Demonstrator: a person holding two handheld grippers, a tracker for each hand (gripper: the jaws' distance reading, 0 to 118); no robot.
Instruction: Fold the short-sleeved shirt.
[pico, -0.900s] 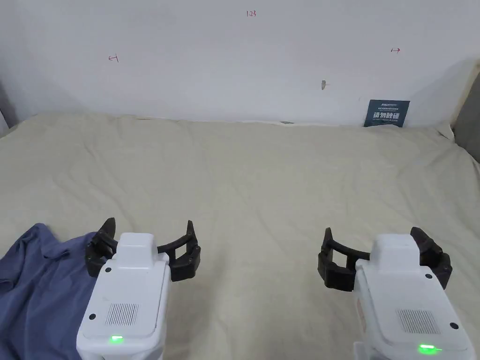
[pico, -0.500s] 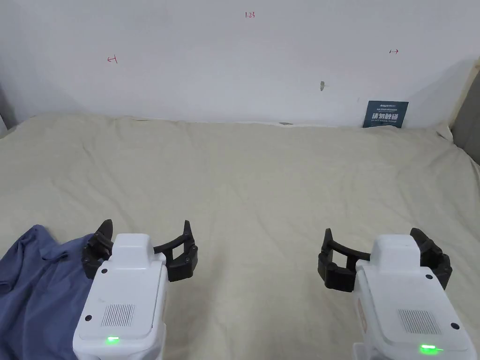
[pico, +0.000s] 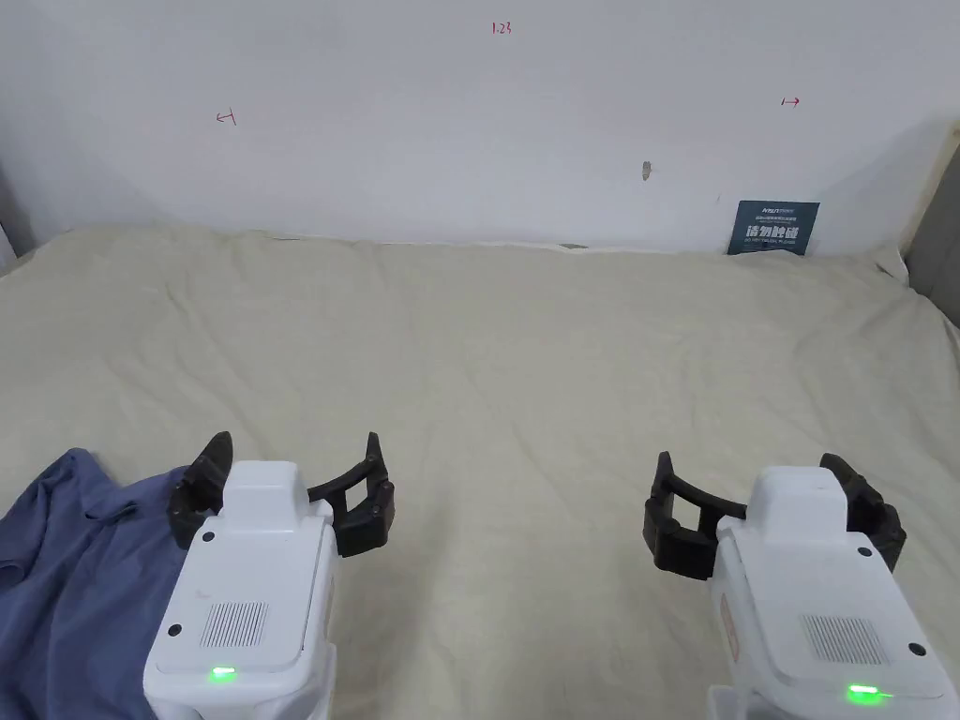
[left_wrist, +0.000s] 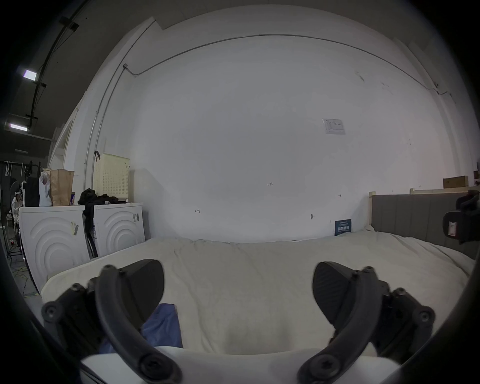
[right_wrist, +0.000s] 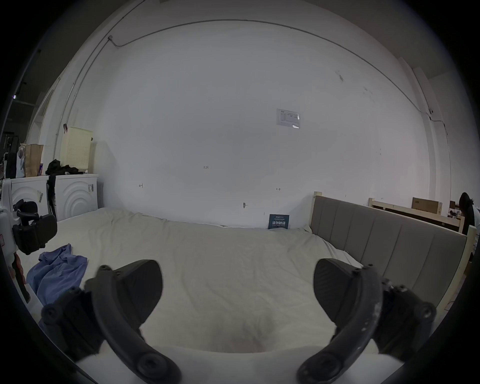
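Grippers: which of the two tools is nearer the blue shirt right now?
The left tool. Its outer jaw overlaps the edge of the crumpled blue shirt at the bed's near left corner, while the right tool hangs over bare cream bedsheet, well clear of it.

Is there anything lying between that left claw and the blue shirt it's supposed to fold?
Nothing visible does. The left gripper hangs open right at the edge of the crumpled blue shirt, with bare cream bedsheet around them.

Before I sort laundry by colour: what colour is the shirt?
Plain blue shirt, no pattern visible; clearest in the head view.
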